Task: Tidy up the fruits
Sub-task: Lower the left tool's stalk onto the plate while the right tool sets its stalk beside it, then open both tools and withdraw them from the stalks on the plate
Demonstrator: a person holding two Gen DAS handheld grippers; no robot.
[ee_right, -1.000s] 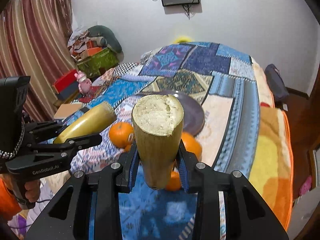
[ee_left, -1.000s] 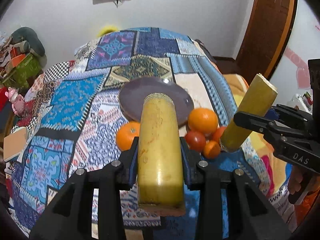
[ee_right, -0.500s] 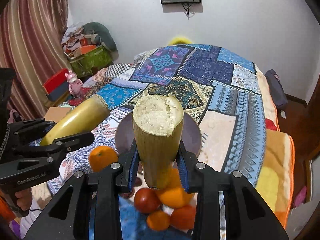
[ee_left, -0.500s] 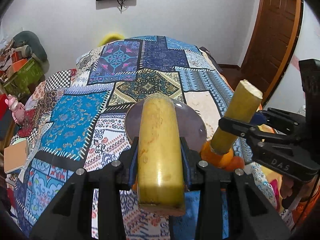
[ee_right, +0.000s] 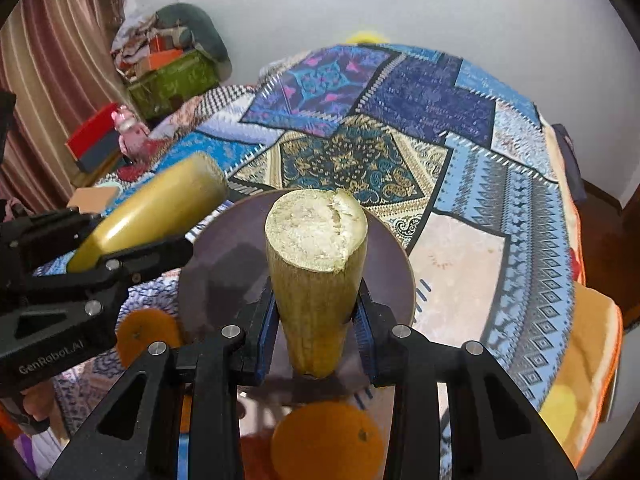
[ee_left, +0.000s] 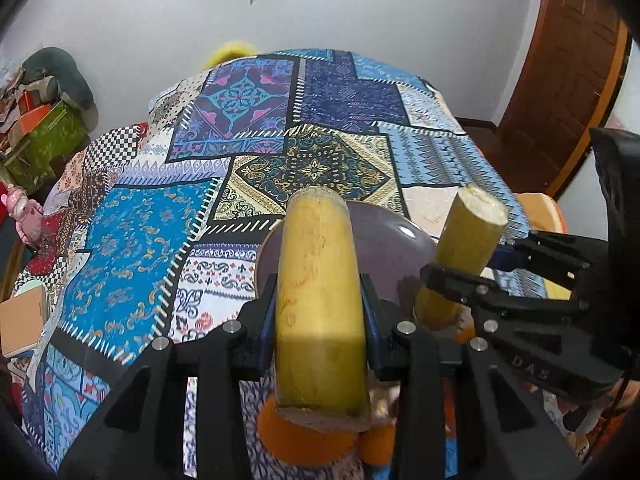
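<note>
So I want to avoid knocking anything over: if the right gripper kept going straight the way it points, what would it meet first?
Most likely the round dark purple plate: the right gripper, shut on a yellow-green cut cane piece, points down at it. Depth is unclear, but nothing seems to lie between.

White wall (ee_left: 380,12), wood door (ee_left: 568,80), patchwork bed (ee_left: 340,100), striped curtain (ee_right: 52,80).
</note>
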